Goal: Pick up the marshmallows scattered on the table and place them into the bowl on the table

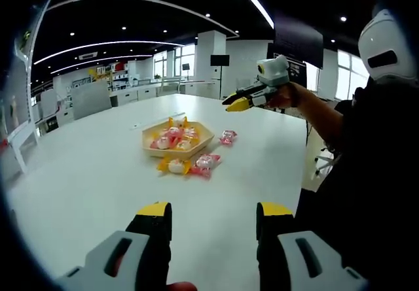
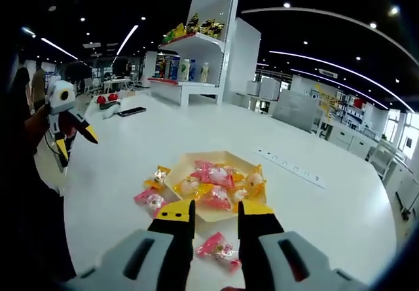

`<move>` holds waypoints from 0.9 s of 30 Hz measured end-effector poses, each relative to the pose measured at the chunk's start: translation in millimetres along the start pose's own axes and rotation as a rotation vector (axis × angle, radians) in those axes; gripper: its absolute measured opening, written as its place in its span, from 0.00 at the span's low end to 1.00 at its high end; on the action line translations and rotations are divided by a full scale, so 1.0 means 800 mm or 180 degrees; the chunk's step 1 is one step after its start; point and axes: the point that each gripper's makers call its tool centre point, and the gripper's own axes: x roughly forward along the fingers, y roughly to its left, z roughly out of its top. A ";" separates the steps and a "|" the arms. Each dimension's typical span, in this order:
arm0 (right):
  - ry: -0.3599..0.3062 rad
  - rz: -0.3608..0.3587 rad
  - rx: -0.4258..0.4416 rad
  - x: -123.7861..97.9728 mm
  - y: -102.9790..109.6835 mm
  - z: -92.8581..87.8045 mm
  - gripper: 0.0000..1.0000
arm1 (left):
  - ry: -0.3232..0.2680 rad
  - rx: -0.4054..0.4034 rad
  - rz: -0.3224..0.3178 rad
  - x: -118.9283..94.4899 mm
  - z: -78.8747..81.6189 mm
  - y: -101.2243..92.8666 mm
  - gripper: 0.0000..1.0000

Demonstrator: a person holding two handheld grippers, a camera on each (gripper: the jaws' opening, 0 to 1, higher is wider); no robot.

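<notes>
Both sets of fingers parted, gripping nothing: left gripper (image 1: 213,216), right gripper (image 2: 215,214). Bowl (image 2: 180,176) on white counter (image 2: 340,219), heaped with marshmallows (image 2: 216,176). More wrapped pieces (image 2: 219,248) loose just beside it.

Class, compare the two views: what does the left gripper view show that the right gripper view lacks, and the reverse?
Left gripper view: the raised right claw and a dark screen on a pillar. Right gripper view: the left claw, a shelf of bottles, a black device on the table. Both: the table, the bowl, wrapped marshmallows inside and beside it.
</notes>
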 end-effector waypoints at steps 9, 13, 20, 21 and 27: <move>-0.0003 0.0049 -0.0028 -0.002 0.017 -0.001 0.27 | -0.0012 -0.0004 0.0024 -0.003 0.000 0.002 0.52; -0.0018 0.0057 -0.0043 -0.006 0.024 0.000 0.27 | -0.0037 -0.0025 0.0039 -0.005 0.001 0.003 0.52; -0.0045 0.0068 -0.0071 -0.015 0.037 -0.001 0.27 | -0.0061 -0.0027 0.0052 -0.007 0.002 0.005 0.52; -0.0053 0.0066 -0.0061 -0.017 0.038 -0.002 0.27 | -0.0061 -0.0031 0.0060 -0.007 0.002 0.006 0.52; -0.0058 0.0035 -0.0017 -0.030 0.042 -0.009 0.27 | -0.0061 -0.0026 0.0077 -0.008 0.003 0.008 0.52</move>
